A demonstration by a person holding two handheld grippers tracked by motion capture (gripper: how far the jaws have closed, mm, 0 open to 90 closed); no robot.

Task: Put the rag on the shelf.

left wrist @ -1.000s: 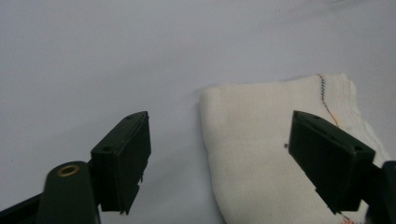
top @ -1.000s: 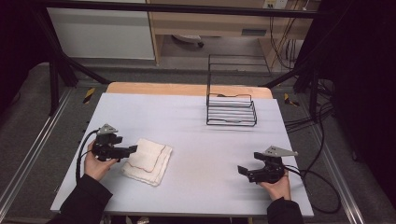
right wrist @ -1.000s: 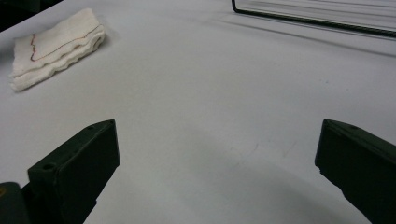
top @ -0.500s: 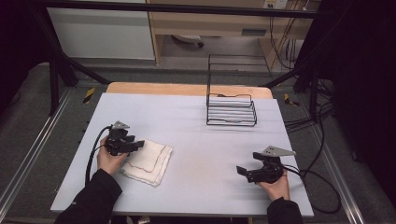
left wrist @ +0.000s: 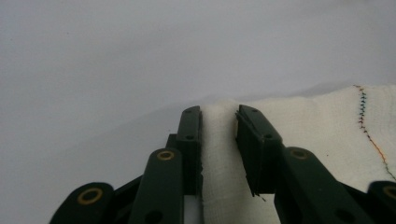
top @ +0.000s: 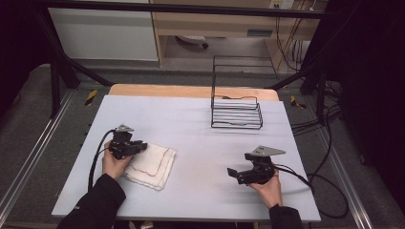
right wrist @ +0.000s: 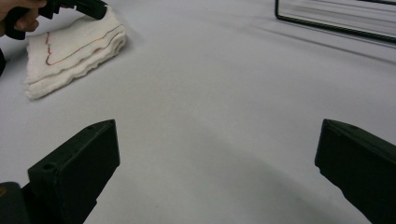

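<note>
Table [top: 191, 119] mostly bare, wide room mid-surface; rack [top: 236, 112] at far edge. Cloth [top: 153, 167] folded, front left: soft, light, likely limp; take at an edge. Left gripper [left wrist: 218, 122] jaws narrowly apart astride cloth's edge, not clamped. Right gripper [top: 234, 174] jaws wide apart, empty

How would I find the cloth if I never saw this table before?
Look at the big grey table, then its near left part, by the left hand-held gripper. The cloth lies there, folded flat. It is the soft white thing with a thin red stitched line, unlike the black wire rack.
</note>
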